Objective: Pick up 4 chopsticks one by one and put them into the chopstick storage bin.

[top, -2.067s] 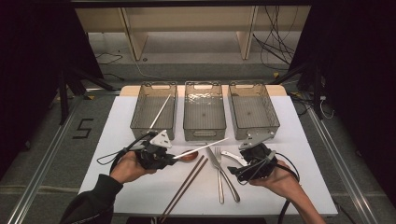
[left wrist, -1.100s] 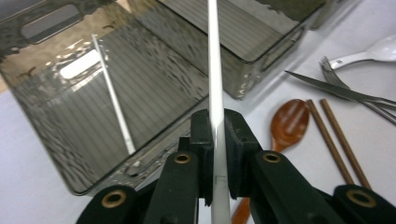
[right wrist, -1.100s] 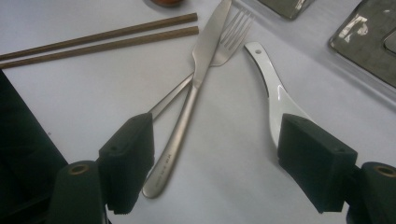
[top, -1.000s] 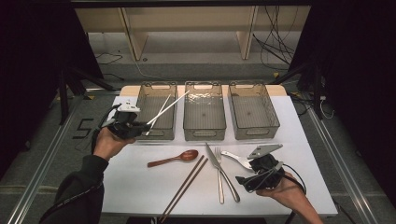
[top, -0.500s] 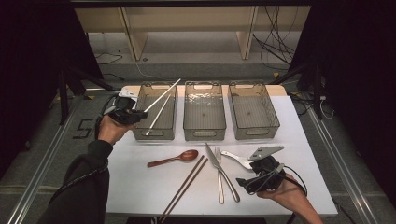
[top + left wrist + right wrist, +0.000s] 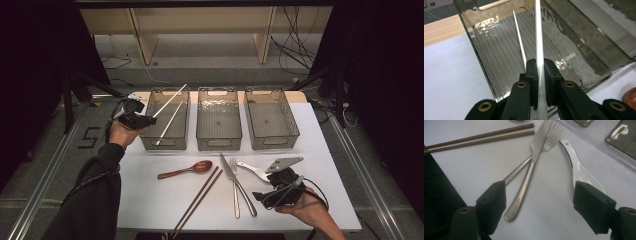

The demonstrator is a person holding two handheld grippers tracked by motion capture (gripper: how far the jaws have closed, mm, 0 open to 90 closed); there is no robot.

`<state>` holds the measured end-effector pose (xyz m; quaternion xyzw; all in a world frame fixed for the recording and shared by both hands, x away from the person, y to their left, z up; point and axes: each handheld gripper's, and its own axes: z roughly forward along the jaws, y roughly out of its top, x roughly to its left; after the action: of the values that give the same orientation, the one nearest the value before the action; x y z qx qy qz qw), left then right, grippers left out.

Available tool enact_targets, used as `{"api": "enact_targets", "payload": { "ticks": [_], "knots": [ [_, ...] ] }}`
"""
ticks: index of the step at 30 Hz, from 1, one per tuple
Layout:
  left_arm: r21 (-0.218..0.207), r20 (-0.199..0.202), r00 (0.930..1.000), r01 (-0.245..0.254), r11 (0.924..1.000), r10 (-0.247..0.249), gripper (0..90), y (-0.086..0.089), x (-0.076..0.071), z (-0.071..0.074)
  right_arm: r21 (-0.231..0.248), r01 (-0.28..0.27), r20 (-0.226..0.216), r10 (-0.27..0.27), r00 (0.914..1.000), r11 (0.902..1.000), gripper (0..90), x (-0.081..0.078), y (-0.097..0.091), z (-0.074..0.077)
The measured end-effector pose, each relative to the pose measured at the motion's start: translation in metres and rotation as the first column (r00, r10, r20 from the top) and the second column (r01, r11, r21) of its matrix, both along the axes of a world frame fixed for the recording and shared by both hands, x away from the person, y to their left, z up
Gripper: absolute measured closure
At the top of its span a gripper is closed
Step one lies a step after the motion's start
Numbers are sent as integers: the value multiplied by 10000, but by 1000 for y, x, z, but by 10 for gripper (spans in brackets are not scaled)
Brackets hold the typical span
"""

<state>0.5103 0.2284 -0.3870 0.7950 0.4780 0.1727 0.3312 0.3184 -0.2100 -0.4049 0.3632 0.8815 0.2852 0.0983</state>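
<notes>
One white chopstick [image 6: 168, 123] already lies in the left bin [image 6: 180, 142]. The left gripper [image 6: 146, 120] pinches the second white chopstick [image 6: 539, 50] over it. Brown chopsticks [image 6: 199, 196], wooden spoon [image 6: 185, 170], knife [image 6: 237, 182], fork [image 6: 234, 185] and white spoon [image 6: 579, 170] remain on the tabletop [image 6: 150, 195]; the right gripper [image 6: 540, 202] waits, fingers spread.

Grey floor [image 6: 45, 165], wooden shelf [image 6: 200, 22], black curtains [image 6: 385, 75]

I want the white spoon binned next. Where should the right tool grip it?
Grip the white spoon by its narrow handle, coming from above. The handle lies flat with bare table on both sides, pointing toward the fork, while the wide bowl sits under the open right tool.
</notes>
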Motion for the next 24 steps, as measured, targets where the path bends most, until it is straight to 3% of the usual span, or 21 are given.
{"api": "enact_targets", "payload": {
  "ticks": [18, 22, 24],
  "knots": [
    [-103, -407, 9984, -407, 9991, 402, 827, 2, 10, -13, -1, -41, -61, 41, 10000, 10000, 276, 0, 0, -1],
    [-174, -348, 9980, -530, 9984, 524, 822, 0, 11, -17, -49, -91, -135, 90, 9999, 9999, 276, -1, 1, -1],
    [-353, -301, 9989, -369, 9987, 359, 756, -1, 12, -18, -44, -130, -102, 130, 9999, 9999, 278, -1, 1, -2]
  ]
}}
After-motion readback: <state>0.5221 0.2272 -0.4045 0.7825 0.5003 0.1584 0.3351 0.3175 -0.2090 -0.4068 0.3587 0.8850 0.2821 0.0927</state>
